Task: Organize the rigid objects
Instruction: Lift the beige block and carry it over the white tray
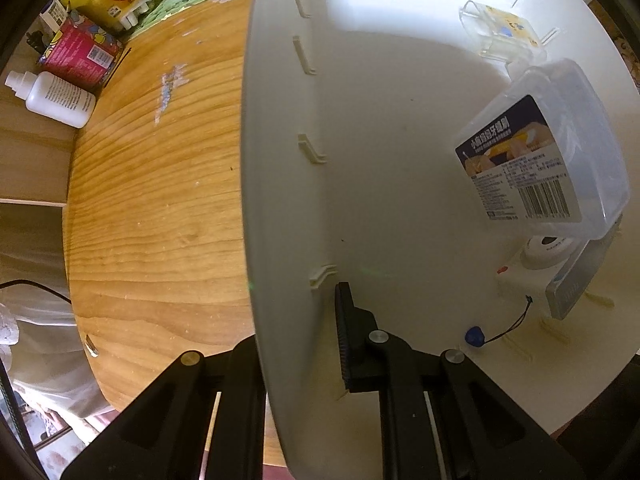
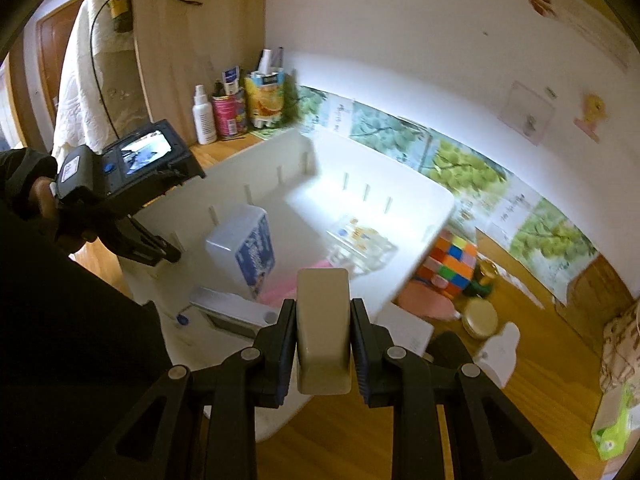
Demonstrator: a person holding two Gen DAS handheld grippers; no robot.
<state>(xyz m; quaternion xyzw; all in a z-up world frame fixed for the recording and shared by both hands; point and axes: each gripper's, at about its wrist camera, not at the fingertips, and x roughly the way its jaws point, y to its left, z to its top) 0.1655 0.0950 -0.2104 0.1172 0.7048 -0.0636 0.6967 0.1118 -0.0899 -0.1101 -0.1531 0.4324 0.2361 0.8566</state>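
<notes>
Beige block (image 2: 323, 332) pinched upright in the right tool (image 2: 323, 336), with the white organizer bin (image 2: 420, 200) lying just ahead at twelve o'clock, its long axis running toward one o'clock; the left tool (image 1: 304, 340) clamps the bin's wall at nine o'clock.

We read little. The clear plastic box (image 1: 560, 152) in the white bin (image 1: 288, 200) carries a dark label headed in Chinese characters, which we cannot make out with confidence, above a barcode. Print on the white bottle (image 1: 56, 98) and the pink carton (image 1: 80, 50) is too small to read.
</notes>
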